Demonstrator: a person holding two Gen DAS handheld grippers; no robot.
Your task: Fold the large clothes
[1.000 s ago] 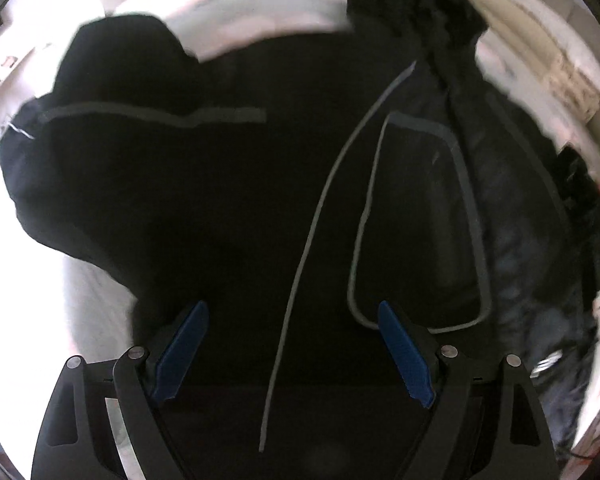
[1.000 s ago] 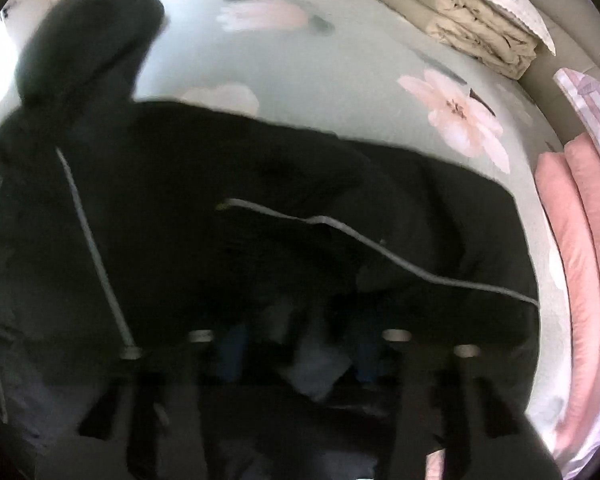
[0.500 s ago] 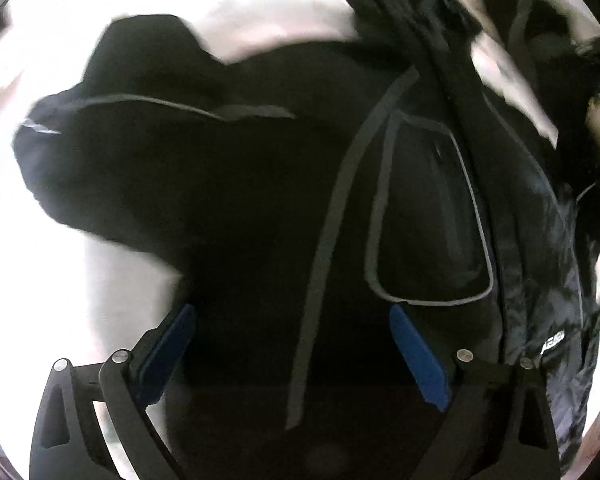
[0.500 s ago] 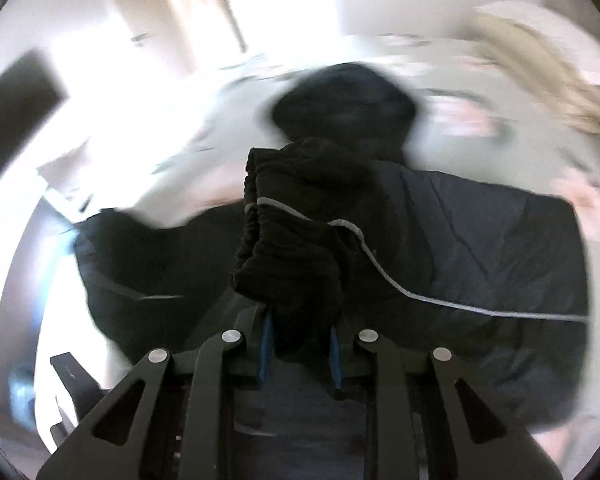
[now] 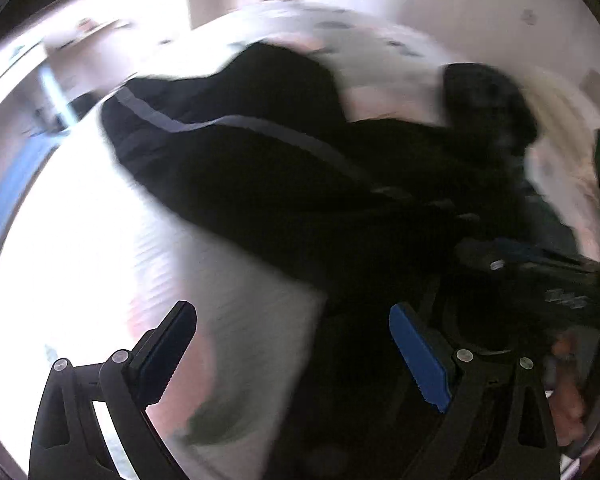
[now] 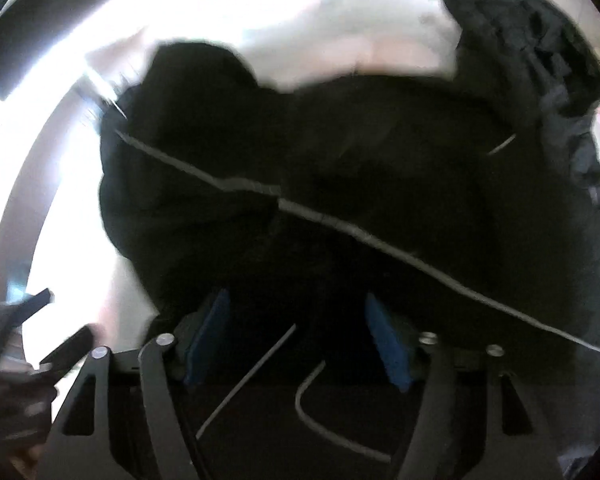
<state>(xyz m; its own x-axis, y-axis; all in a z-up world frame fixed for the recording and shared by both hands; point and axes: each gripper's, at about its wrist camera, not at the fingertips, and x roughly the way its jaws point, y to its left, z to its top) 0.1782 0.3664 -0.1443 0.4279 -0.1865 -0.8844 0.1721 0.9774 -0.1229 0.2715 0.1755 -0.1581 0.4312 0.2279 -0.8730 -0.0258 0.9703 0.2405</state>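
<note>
A large black jacket (image 5: 284,184) with thin grey piping lies spread on a pale bed (image 5: 236,312); its hood (image 5: 488,100) sits at the far right. My left gripper (image 5: 292,336) is open and empty, over the jacket's near left edge and the bare bedsheet. My right gripper (image 6: 296,340) is open, low over the jacket (image 6: 340,168), with folded black fabric and a grey piping line (image 6: 340,220) just beyond its blue pads. The right gripper's body (image 5: 540,276) shows at the right of the left wrist view.
The bedsheet (image 6: 340,40) shows beyond the jacket. A dark screen (image 6: 48,20) stands at the far left by a bright window. The left gripper's fingers (image 6: 36,304) show at the lower left of the right wrist view. A hand (image 5: 564,400) is at the lower right.
My right gripper has let go of the bunched sleeve and opened, dropping low over the jacket. My left gripper has swung left, so bare sheet now lies under its left finger.
</note>
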